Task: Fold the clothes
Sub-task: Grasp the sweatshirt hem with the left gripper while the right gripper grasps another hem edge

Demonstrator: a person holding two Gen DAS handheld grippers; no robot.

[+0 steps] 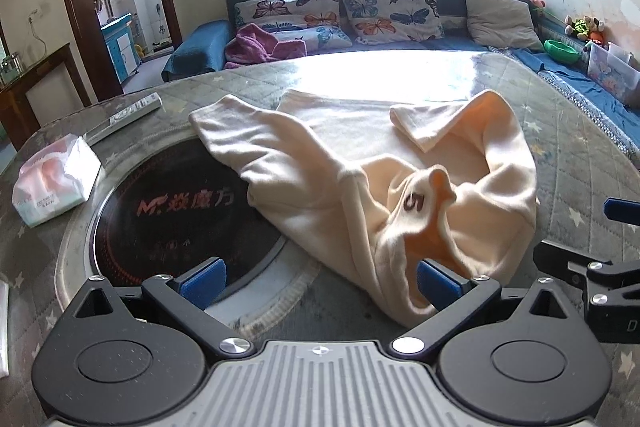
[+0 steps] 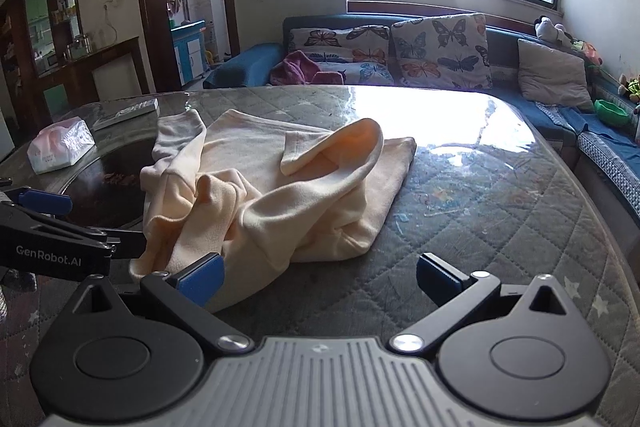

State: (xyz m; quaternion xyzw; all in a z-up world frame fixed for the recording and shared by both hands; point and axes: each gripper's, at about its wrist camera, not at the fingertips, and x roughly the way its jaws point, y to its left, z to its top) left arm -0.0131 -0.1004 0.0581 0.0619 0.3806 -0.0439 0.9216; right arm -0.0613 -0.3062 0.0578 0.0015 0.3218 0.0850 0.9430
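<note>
Currently both tongs gape wide, holding nothing: cream sweatshirt (image 1: 360,163) lies dead ahead, long axis receding up-frame; left gripper (image 1: 320,279) nearer, right gripper (image 2: 320,277) alongside.

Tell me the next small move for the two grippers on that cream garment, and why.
Probably close the left gripper on the near bunched edge of the cream garment and lift it to spread it flat. Both grippers are open and hold nothing; the right gripper sits beside the same near edge. The garment lies crumpled on the table, sleeves crossed over the body, so folding seems premature.
</note>
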